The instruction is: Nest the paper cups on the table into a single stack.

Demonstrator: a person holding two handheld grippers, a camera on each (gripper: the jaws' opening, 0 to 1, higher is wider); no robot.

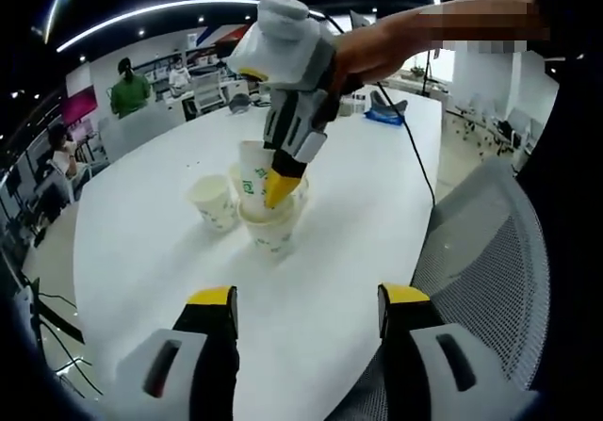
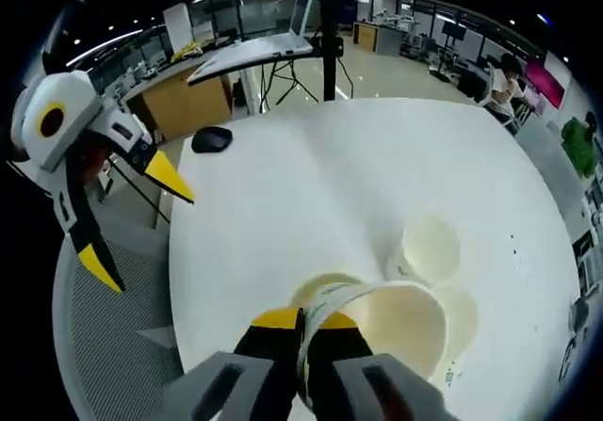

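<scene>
Paper cup (image 2: 391,322) rim pinched between right gripper (image 2: 303,338) jaws

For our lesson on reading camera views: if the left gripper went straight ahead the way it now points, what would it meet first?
Probably the cup stack on the white table, where the right gripper holds a paper cup. The single cup sits slightly left. Depth is uncertain.

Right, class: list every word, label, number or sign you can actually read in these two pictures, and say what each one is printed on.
None can be read.
Held paper cup: green printed mark, too blurred to read.
Lone cup: small green marks, too small to read.
Lower cup: green specks, unreadable.
Pink wall panel: no legible text.
</scene>
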